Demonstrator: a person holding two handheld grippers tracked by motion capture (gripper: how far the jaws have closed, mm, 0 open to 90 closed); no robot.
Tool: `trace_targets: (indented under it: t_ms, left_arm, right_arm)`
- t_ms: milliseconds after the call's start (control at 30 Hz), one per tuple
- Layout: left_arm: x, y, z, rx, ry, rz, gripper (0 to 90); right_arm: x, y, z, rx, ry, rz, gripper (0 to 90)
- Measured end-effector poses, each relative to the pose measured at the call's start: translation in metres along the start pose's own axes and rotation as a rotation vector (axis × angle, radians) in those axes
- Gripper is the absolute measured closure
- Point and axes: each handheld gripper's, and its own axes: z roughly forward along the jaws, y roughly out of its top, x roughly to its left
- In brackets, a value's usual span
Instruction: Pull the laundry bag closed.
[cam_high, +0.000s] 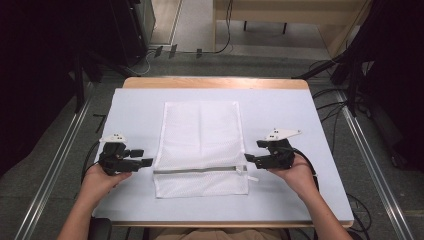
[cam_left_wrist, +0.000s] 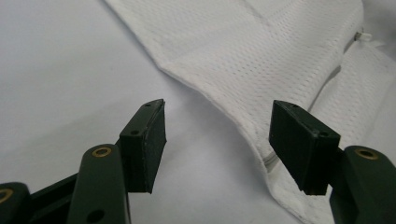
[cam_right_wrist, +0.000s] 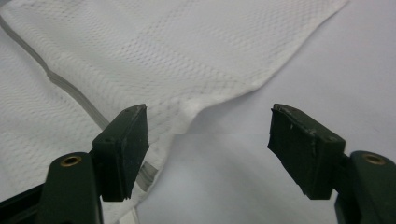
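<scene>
A white mesh bag (cam_high: 200, 145) lies flat in the middle of the table, with a grey zipper (cam_high: 200, 170) running across its near part. My left gripper (cam_high: 142, 157) rests just off the bag's left edge, level with the zipper, its jaws open. In the left gripper view the bag's edge (cam_left_wrist: 243, 84) lies between and beyond the open left gripper (cam_left_wrist: 219, 130). My right gripper (cam_high: 255, 151) sits at the bag's right edge by the zipper's end, also open. The right gripper view has the bag (cam_right_wrist: 163, 56) and its zipper (cam_right_wrist: 70, 88) ahead of the open right gripper (cam_right_wrist: 210, 135).
A pale sheet (cam_high: 290, 115) covers the wooden table (cam_high: 215, 82). Bare sheet lies to both sides of the bag and beyond it. Cables (cam_high: 330, 107) and metal floor rails (cam_high: 370, 150) run beside the table, with dark stands at the far corners.
</scene>
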Motion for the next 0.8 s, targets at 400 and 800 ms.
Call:
trace_targets:
  t_ms: [400,800]
  left_arm:
    - [0.016,-0.005,-0.008,-0.029,0.066,-0.056,36.3]
    - [0.022,-0.006,-0.005,-0.026,0.1,-0.07,35.9]
  right_arm:
    - [-0.02,-0.009,-0.015,-0.029,-0.066,0.003,25.1]
    - [-0.043,-0.02,-0.015,0.0,-0.1,0.038,20.0]
